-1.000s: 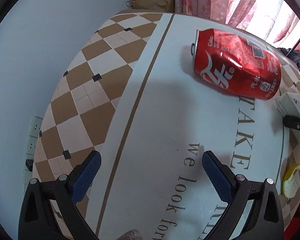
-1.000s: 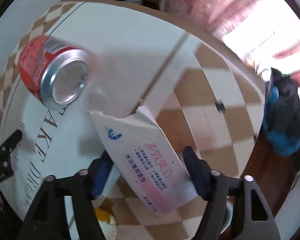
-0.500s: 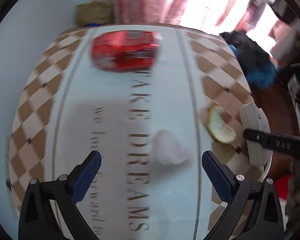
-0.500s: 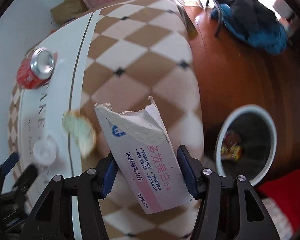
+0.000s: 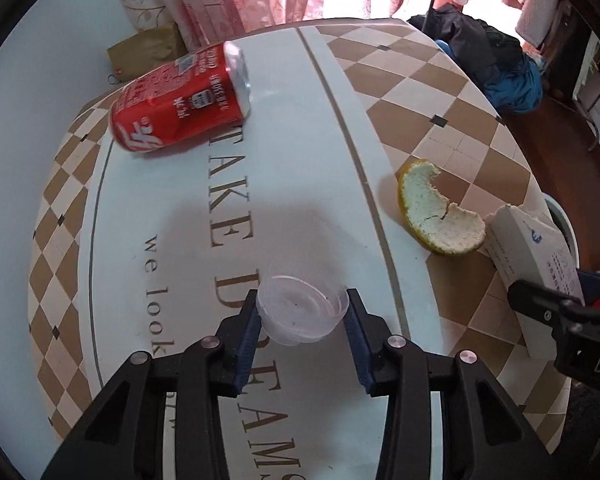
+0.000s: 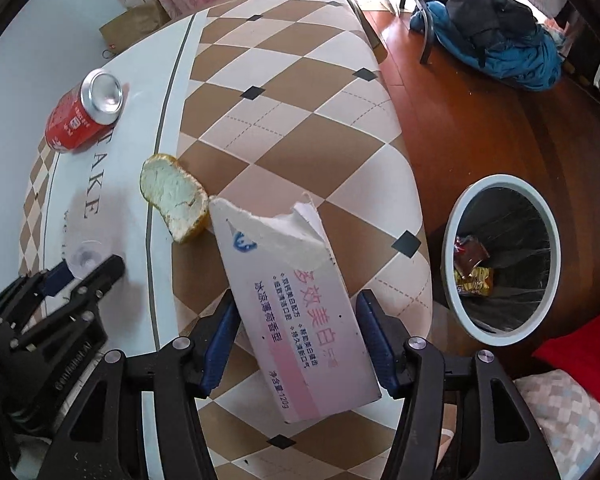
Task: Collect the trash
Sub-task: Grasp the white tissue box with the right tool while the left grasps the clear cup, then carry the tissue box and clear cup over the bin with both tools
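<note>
Right wrist: torn box (image 6: 300, 312) reads "多效美白".

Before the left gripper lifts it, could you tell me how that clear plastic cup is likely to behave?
The clear plastic cup looks thin-walled and empty, so it is probably very light and may flex or crack under a hard squeeze. The left gripper has its blue fingers against the cup's smooth sides, so it could slip. If released sideways, its round shape might roll on the table.

Table (image 5: 412, 92): can (image 5: 180, 102) lying at the far end, peel (image 5: 436, 216) right of centre, cup (image 5: 302, 308) nearest, seemingly resting on it; bin (image 6: 500, 260) on the floor to the right.
</note>
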`<control>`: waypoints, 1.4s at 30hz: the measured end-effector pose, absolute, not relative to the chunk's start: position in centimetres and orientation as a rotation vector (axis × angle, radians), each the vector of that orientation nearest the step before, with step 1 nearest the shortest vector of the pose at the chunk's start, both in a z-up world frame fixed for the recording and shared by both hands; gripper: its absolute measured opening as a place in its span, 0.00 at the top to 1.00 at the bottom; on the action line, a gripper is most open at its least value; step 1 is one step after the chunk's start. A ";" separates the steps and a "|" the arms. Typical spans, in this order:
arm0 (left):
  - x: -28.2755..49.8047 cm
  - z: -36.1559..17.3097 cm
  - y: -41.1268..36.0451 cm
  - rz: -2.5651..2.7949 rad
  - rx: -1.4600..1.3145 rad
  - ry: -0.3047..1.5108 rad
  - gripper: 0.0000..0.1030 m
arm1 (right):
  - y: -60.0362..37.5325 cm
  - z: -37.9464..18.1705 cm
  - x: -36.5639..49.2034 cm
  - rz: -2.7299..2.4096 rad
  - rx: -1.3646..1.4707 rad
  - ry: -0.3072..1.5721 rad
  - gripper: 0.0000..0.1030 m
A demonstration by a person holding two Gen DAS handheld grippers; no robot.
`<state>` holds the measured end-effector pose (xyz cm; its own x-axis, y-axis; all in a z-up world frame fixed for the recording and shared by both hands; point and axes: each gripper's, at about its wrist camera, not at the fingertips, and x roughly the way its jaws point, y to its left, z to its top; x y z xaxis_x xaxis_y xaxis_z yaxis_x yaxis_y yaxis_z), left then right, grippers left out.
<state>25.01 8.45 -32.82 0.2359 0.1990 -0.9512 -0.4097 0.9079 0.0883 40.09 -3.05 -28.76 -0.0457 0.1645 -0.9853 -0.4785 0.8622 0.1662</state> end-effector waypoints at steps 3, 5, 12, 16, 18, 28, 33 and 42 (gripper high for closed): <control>23.8 -32.0 8.5 0.448 -0.192 1.238 0.64 | -3.1 -28.7 39.8 0.549 -0.272 1.524 0.46; 23.5 -31.5 8.6 0.463 -0.194 1.220 0.64 | -3.4 -28.3 39.5 0.553 -0.276 1.509 0.46; 20.1 -26.9 7.8 0.560 -0.224 1.117 0.64 | -5.9 -24.2 36.5 0.567 -0.188 1.442 0.46; 18.4 -24.5 6.5 0.571 -0.255 1.076 0.64 | -8.2 -20.7 34.6 0.596 -0.103 1.397 0.46; 17.7 -23.0 5.6 0.567 -0.260 1.060 0.64 | -9.4 -18.7 34.1 0.611 -0.078 1.366 0.46; 18.2 -16.2 -2.1 0.462 -0.225 0.957 0.64 | -19.6 -10.0 35.0 0.579 0.092 1.216 0.46; 22.3 -14.7 -7.8 0.346 -0.189 0.923 0.64 | -26.3 -8.6 37.0 0.491 0.164 1.164 0.46; 32.8 -18.6 -16.8 0.151 -0.181 0.986 0.64 | -35.8 -13.3 42.7 0.333 0.177 1.197 0.46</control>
